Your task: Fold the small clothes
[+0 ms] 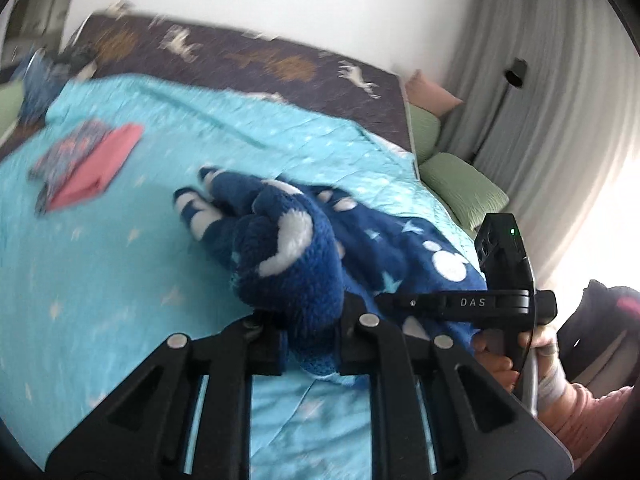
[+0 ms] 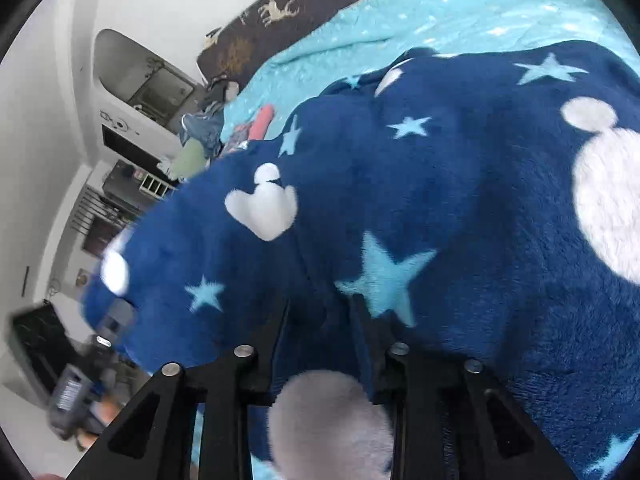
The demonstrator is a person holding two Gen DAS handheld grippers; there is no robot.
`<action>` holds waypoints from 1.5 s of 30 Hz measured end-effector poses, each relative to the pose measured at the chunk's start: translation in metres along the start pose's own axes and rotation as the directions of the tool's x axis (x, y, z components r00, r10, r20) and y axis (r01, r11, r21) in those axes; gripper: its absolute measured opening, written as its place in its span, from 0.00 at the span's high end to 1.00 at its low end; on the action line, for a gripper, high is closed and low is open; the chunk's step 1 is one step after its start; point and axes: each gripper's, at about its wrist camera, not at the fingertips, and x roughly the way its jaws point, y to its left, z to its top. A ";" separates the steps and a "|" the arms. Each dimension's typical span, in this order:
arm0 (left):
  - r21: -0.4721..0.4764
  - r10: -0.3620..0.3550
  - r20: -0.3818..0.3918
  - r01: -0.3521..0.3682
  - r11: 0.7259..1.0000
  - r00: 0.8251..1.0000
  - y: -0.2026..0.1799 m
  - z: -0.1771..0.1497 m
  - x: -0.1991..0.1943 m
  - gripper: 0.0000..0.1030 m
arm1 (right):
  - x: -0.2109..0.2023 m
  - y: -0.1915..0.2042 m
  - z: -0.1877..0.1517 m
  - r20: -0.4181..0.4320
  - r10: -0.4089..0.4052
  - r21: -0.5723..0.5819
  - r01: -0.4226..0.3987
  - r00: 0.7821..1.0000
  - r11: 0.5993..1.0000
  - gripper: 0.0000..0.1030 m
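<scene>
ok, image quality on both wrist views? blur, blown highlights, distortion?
Left wrist: motion smear across the teal bedspread and folded clothes; window side at right blown out white beside the curtain; strong fisheye bend, dark corners. Right wrist: the blue fleece garment fills the frame, mostly sharp, its left edge and the room beyond smeared; no glare.

The navy fleece garment with white and pale-blue stars [image 1: 320,240] lies on the turquoise quilted bedspread [image 1: 100,260]. Far left of it rests a stack of folded clothes topped by a pink piece [image 1: 92,164]. Behind the bedspread lies a dark animal-print blanket [image 1: 260,60]; green pillows [image 1: 460,184] lie right.
</scene>
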 end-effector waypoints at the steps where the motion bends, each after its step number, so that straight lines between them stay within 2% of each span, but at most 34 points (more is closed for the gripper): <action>1: 0.027 -0.002 0.006 0.002 1.000 1.000 -0.009 0.005 0.001 0.84 | -0.006 -0.001 0.002 0.011 -0.001 0.017 0.000 1.000 1.000 0.73; 4: 0.078 -0.047 0.013 0.046 0.996 0.999 -0.031 0.017 0.006 0.84 | -0.032 0.013 -0.001 0.079 -0.039 -0.018 0.041 0.996 0.999 0.66; 6: 0.122 -0.081 0.013 0.078 0.989 0.997 -0.048 0.023 0.011 0.84 | -0.042 0.024 -0.007 0.120 -0.147 -0.075 0.156 0.982 0.985 0.60; 8: 0.149 -0.109 0.008 0.107 0.983 0.994 -0.061 0.025 0.017 0.84 | -0.057 0.027 -0.015 0.169 -0.254 -0.113 0.275 0.952 0.955 0.59; 9: 0.161 -0.124 0.001 0.122 0.979 0.992 -0.068 0.025 0.021 0.84 | -0.064 0.026 -0.019 0.186 -0.276 -0.118 0.301 0.943 0.946 0.58; 11: 0.184 -0.153 -0.016 0.153 0.971 0.988 -0.082 0.025 0.029 0.84 | -0.081 0.020 -0.024 0.210 -0.302 -0.119 0.330 0.930 0.936 0.52; 16: 0.231 -0.215 -0.064 0.224 0.947 0.975 -0.109 0.016 0.044 0.84 | -0.110 0.001 -0.032 0.229 -0.359 -0.097 0.388 0.905 0.917 0.51; 18: 0.253 -0.231 -0.078 0.243 0.936 0.970 -0.119 0.012 0.046 0.84 | -0.121 -0.011 -0.037 0.220 -0.368 -0.078 0.392 0.904 0.917 0.51; 24: 0.297 -0.264 -0.112 0.285 0.911 0.958 -0.141 0.001 0.048 0.84 | -0.132 -0.037 -0.040 0.166 -0.339 0.001 0.344 0.926 0.939 0.51; 30: 0.324 -0.278 -0.148 0.312 0.893 0.949 -0.156 -0.010 0.055 0.84 | -0.144 -0.046 -0.033 0.169 -0.286 0.060 0.280 0.943 0.958 0.51; 35: 0.338 -0.303 -0.174 0.346 0.875 0.937 -0.165 -0.015 0.058 0.84 | -0.167 -0.055 -0.034 0.195 -0.151 0.130 0.127 0.969 0.983 0.51; 39: 0.368 -0.297 -0.164 0.337 0.867 0.941 -0.172 -0.018 0.056 0.84 | -0.182 -0.063 -0.034 0.223 0.017 0.203 -0.063 0.975 0.977 0.50; 45: 0.362 -0.300 -0.180 0.347 0.865 0.937 -0.173 -0.016 0.058 0.84 | -0.186 -0.072 -0.027 0.179 0.037 0.285 -0.088 0.983 0.955 0.42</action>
